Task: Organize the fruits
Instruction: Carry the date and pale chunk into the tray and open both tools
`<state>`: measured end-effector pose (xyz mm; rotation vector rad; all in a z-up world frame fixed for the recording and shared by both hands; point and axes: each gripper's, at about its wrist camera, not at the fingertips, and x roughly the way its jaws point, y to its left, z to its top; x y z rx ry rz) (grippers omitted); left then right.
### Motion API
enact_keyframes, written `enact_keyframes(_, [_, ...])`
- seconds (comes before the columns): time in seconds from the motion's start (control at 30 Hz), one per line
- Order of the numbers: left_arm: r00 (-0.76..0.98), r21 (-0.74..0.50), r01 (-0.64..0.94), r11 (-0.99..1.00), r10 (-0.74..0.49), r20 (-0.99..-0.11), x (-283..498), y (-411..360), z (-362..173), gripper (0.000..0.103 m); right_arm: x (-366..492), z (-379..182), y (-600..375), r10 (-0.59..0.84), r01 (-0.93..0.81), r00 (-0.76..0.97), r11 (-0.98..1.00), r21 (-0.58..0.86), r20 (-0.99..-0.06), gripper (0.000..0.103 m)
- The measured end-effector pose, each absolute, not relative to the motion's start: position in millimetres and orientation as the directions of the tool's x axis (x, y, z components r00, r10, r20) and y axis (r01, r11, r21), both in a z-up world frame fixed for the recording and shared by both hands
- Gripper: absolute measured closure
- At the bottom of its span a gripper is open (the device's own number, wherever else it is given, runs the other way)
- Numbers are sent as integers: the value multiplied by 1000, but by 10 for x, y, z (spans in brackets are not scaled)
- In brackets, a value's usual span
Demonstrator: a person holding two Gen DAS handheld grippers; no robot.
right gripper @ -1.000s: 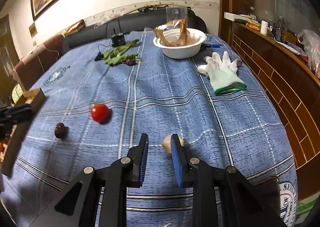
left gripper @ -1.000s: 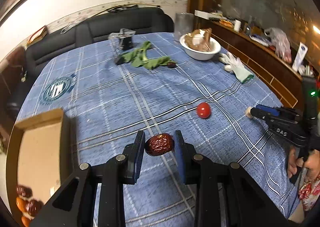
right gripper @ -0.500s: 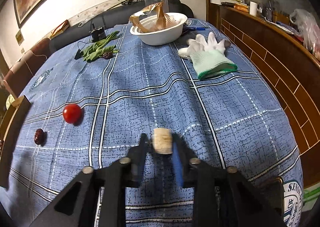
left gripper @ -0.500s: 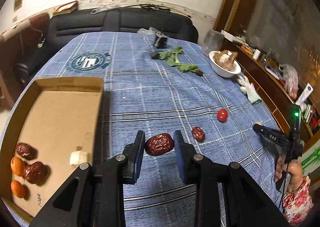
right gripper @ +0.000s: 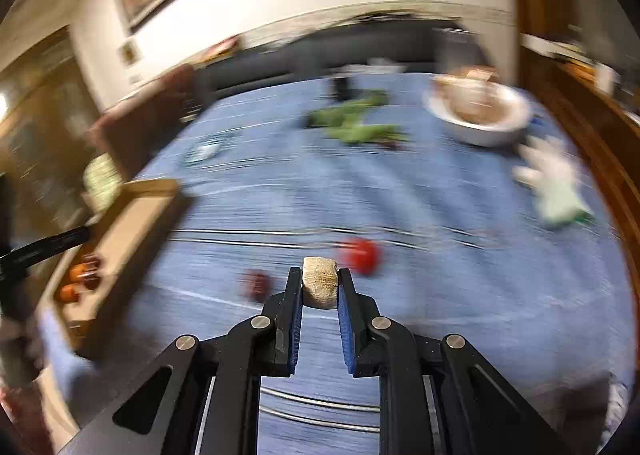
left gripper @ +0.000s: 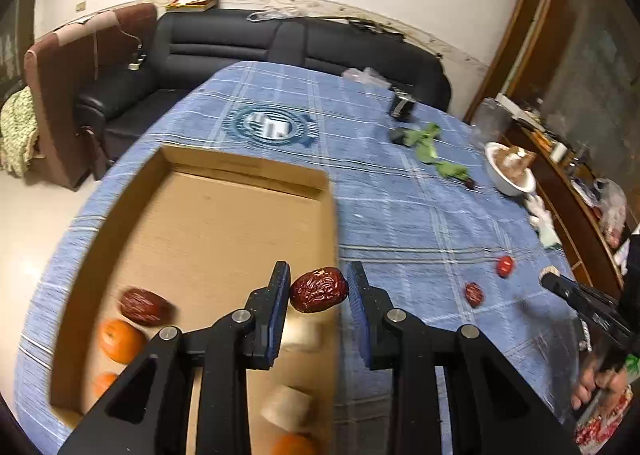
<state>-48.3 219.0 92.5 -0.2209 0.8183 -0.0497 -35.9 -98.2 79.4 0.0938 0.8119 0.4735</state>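
L gripper [left gripper: 319,291] is clamping a red date [left gripper: 319,290] over the cardboard tray [left gripper: 240,167] edge, prob. for dropping by fruit at 8 o'clock, while R gripper [right gripper: 319,287] is pinching a beige chunk [right gripper: 319,287] w/ tray at 9.

A wrinkled red date [left gripper: 318,289] is held above the right wall of the cardboard tray [left gripper: 244,167]. Inside the tray lie another date [left gripper: 145,306], tangerines [left gripper: 120,339] and a pale chunk [left gripper: 286,408], maybe banana. A second pale chunk [right gripper: 319,287] is held above the tabletop, where a cherry tomato [left gripper: 505,265] and a small date [left gripper: 474,293] lie near each other.
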Motion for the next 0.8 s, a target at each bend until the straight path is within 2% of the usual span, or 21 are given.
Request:
enact_keyframes(0.17, [648,-200,-100,975,-88,-757,-245,2500,851,75,-283,848,56,564,-543,472,791,280,-678,85])
enact_keyframes(0.3, [582,-262,-166,951,-120,-804,1,2837,654,75,-248,790,830,598,-638,387,723,265,-702,85])
enact_keyframes(0.5, [534,-284,-228,931,-125,-836,130,3152,468,75,-35,569,1586,580,-684,317,688,242,-751,84])
enact_keyframes(0.8, [511,-267,-260,928,-102,-853,146,3324,331,75,11,341,1951,518,-707,313,687,169,-796,84])
